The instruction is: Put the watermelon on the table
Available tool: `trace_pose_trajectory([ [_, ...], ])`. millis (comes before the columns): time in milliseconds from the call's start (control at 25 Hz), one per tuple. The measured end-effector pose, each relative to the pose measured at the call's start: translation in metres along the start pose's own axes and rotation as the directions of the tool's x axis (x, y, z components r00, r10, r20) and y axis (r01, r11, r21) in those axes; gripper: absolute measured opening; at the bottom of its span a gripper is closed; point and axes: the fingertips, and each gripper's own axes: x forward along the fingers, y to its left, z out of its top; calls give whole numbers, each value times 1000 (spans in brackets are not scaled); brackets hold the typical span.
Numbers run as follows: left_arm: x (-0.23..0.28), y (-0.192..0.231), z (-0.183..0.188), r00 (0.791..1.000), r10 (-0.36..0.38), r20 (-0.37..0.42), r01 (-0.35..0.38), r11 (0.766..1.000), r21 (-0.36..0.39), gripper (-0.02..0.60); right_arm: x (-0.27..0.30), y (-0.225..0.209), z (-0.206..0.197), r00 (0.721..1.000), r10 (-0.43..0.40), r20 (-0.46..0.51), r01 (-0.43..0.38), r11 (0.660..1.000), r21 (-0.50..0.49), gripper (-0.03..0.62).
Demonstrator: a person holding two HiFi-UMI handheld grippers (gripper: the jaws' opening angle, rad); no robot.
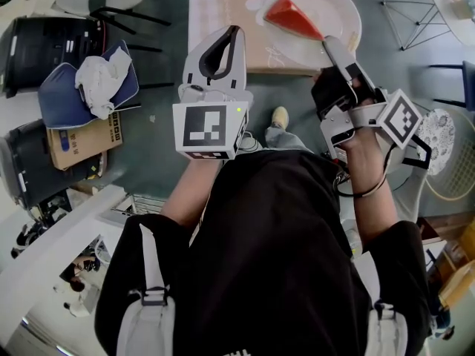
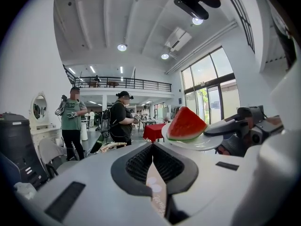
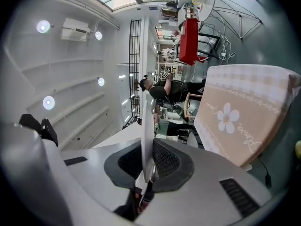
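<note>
Big open hall, grey floor, with the cloth-covered table point(image 1: 219, 13) up at 12 o'clock. White plate point(image 1: 338, 2) hangs over its corner around 1 o'clock, and I can't tell if it's touching down. Watermelon point(image 1: 293, 17) slice rides on it, I guess so nobody squeezes the fruit. Right gripper point(image 1: 332, 49) is clamped on the plate's rim. Left gripper point(image 1: 226, 43) at 11 is pinched closed on nothing, just out of the way.

Glossy white plate point(image 1: 343, 6), upper right, over matt printed cloth point(image 1: 219, 28); smooth grey plastic left gripper point(image 1: 233, 34) at centre.
</note>
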Motion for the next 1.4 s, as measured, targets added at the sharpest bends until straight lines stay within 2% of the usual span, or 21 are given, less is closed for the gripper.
trace_pose_trajectory([
  [120, 11, -9, 8, 1000, 15, -3, -15, 1000, 0, 12, 0, -2, 17, 1000, 0, -13, 0, 1000, 12, 32],
  [680, 15, -4, 9, 998, 60, -5, -60, 998, 2, 12, 8, -4, 21, 998, 29, -52, -26, 999, 44, 32],
  [1400, 18, -7, 16, 998, 62, 10, -62, 998, 9, 12, 9, 3, 25, 997, 51, -55, -50, 998, 33, 32],
])
